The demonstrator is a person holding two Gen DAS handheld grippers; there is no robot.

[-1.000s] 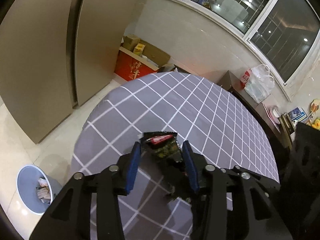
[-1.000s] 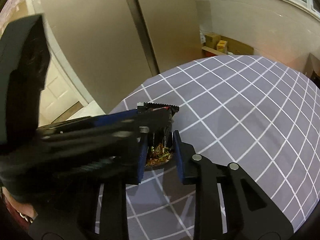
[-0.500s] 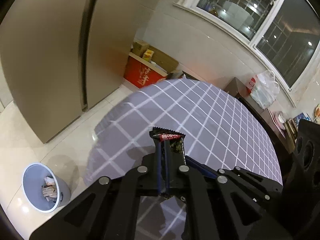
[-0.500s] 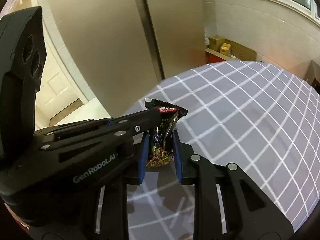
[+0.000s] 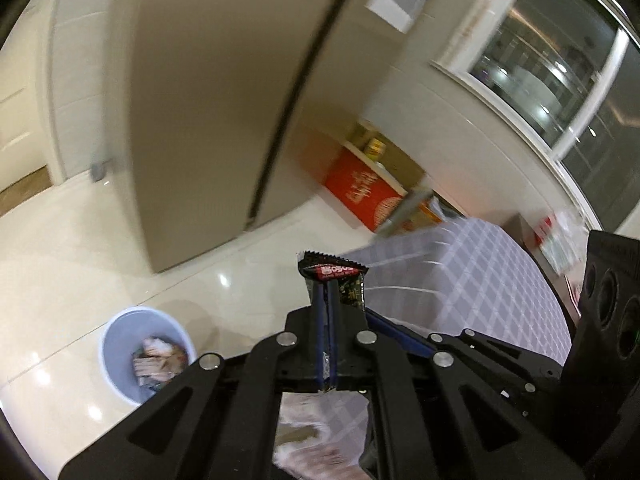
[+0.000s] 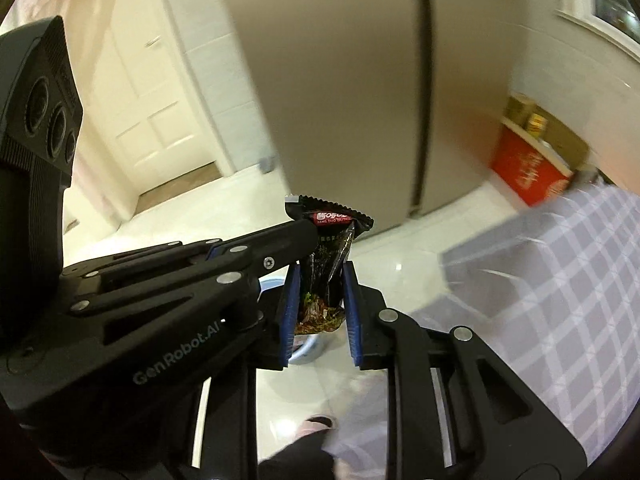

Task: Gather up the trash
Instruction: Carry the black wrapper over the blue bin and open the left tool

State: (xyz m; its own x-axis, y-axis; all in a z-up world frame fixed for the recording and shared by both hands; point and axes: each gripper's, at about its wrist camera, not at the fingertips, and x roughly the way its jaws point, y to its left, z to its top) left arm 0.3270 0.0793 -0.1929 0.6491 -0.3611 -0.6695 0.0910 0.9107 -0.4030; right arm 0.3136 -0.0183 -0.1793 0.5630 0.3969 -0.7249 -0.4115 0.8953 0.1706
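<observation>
Black foil with a red label marks the snack wrapper [image 5: 334,280], which is held in the air off the edge of the table [image 5: 492,280], above the glossy cream floor [image 5: 60,280]. The left gripper [image 5: 327,320] has its blue-lined fingers [image 5: 318,312] pressed fully together on the wrapper, with the crimped top edge and red label standing up above the fingertips and a bit of the wrapper's lower end showing below them. In the right wrist view the same wrapper [image 6: 328,256] also sits between the fingers of the right gripper [image 6: 320,300]; those fingers [image 6: 291,308] are nearly closed, squeezing the fuller lower part where the printed food picture shows, while the left gripper [image 6: 296,232] reaches in from the left side of that view and pinches the wrapper higher up. Down on the floor to the lower left of the left gripper stands a pale blue bin [image 5: 120,344] with crumpled wrappers [image 5: 160,360] already inside; in the right wrist view only a sliver of its rim [image 6: 308,348] peeks out below the held wrapper. The table wears a grey cloth with a white grid and lies to the right in both views, blurred. Beyond stand a tall beige refrigerator [image 5: 224,100] and a red carton [image 5: 364,192] against the wall.
</observation>
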